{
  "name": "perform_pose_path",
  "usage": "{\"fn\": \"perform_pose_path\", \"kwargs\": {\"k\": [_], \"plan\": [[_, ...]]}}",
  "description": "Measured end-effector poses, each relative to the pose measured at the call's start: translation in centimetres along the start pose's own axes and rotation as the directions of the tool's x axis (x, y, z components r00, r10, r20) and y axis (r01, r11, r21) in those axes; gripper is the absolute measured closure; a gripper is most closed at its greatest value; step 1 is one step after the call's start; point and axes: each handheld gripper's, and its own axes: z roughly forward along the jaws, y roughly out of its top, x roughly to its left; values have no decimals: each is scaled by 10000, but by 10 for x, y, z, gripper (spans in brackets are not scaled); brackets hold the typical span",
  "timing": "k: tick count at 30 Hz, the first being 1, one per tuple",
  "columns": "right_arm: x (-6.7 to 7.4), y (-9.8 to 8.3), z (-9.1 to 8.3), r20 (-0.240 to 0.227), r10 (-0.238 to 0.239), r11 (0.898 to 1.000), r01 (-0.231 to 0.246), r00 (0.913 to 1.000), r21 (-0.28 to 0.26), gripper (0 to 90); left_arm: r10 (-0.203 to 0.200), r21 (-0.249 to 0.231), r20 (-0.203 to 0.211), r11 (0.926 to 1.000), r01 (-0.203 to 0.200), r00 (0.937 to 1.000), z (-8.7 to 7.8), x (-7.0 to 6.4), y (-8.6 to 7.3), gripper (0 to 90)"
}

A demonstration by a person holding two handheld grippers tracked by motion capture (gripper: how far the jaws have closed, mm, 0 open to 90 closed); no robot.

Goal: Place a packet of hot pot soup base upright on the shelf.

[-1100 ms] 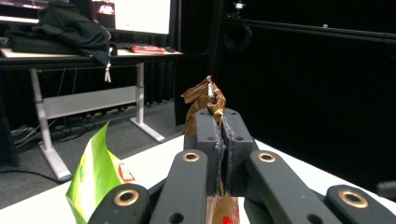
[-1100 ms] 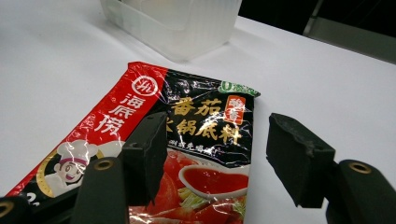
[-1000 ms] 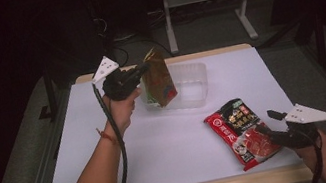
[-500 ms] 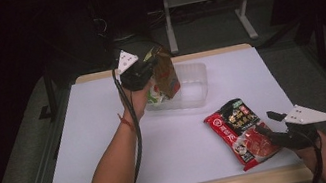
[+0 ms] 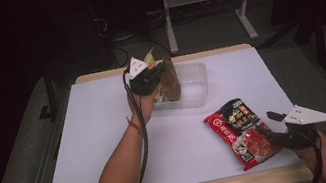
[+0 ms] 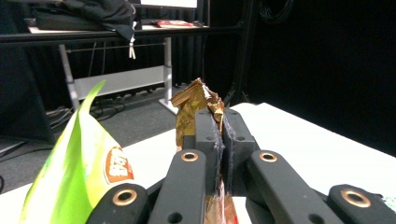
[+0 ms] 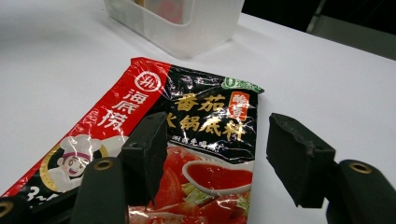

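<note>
High view: on the white desk [image 5: 85, 151], the left claw [image 5: 160, 71] is raised over the near-left corner of a clear plastic tub [image 5: 195, 85] at the far middle, clamped shut on the top edge of a brown snack packet [image 5: 169, 77]. The packet hangs with its long axis roughly vertical, lower end down inside the tub; how far in it reaches is hard to make out. In the left gripper view the jaws are pressed together on the crumpled brown foil [image 6: 194, 105], and a green and yellow bag [image 6: 79, 163] stands beside them, its lower part cut off by the frame. In the high view only a green tip [image 5: 149, 58] of it peeks out behind the claw. Further right, a red and black soup-base pouch [image 5: 241, 128] lies flat, long axis running from far-left to near-right. The right claw [image 5: 271, 125] sits at its near-right end, jaws spread apart over the pouch [image 7: 196, 140] in the right gripper view, gripping nothing; the pouch's near end is cut off there.
</note>
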Motion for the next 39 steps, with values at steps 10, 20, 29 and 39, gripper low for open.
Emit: {"fn": "perform_pose_path", "kwargs": {"k": [10, 20, 29, 39], "plan": [[1, 0, 2, -392, -101, 9998, 107, 9992, 163, 442, 244, 111, 292, 9996, -248, 9993, -8, -5, -3, 835], [5, 0, 6, -719, -247, 9989, 276, 9971, 388, 439, 793, 185, 721, 9966, -808, 9942, -22, -9, -2, 754], [3, 0, 7, -698, -154, 9988, 187, 9974, 460, 438, 982, 324, 1009, 9943, -1020, 9900, -37, -9, -8, 688], [-1, -2, 7, -488, -81, 9972, 117, 9988, 733, 438, 1486, 450, 1688, 9864, -1583, 9744, -67, -21, -23, 608]]}}
